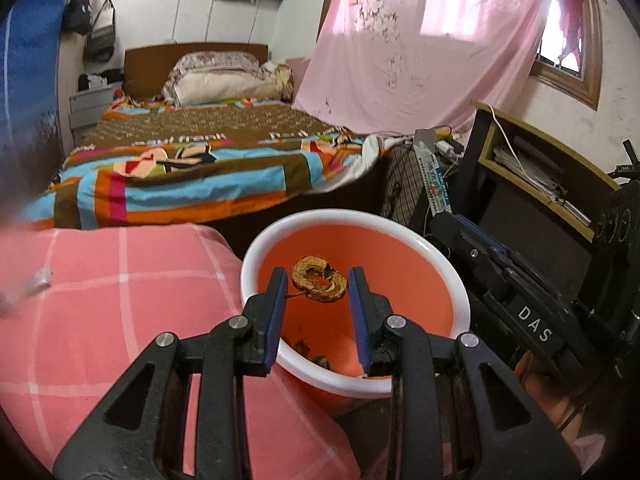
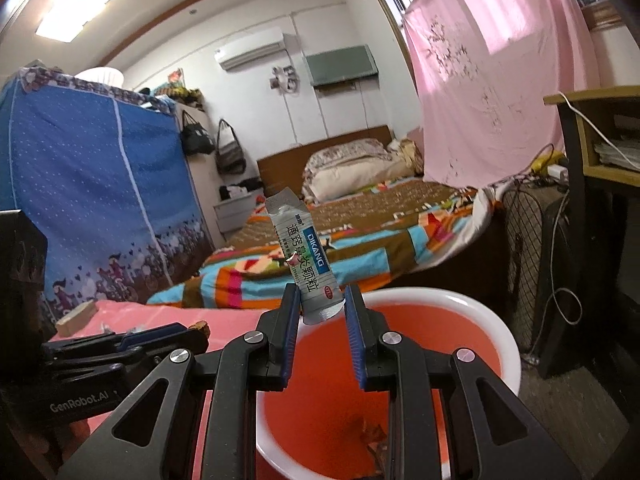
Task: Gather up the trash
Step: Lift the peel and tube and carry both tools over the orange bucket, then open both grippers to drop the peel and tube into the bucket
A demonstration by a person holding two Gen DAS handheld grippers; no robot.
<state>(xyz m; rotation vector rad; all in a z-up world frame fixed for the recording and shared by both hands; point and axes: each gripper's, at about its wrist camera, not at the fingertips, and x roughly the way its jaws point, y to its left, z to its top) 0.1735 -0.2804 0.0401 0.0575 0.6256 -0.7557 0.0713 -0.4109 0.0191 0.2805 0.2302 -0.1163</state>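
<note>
Dried fruit peel [image 1: 319, 283]: brown curled ring, pinched between the blue pads of the left hand-held gripper [image 1: 318, 286], jaws narrow and pressing on it; hangs above the open mouth of the bin [image 1: 448, 264]; bin orange inside with a white rim, scraps visible at its bottom.
Sachet [image 2: 305, 258]: silver-white packet with blue label, standing nearly upright with its lower end clamped between the pads of the right hand-held gripper [image 2: 322, 304], jaws narrow; held over the near rim of the same bin [image 2: 508, 344].
Surroundings: pink checked blanket [image 1: 112, 300] just left of the bin; bed with patterned cover [image 1: 192, 168] beyond; pink curtain [image 1: 420, 52] at the window; dark desk [image 1: 540, 168] to the right.
</note>
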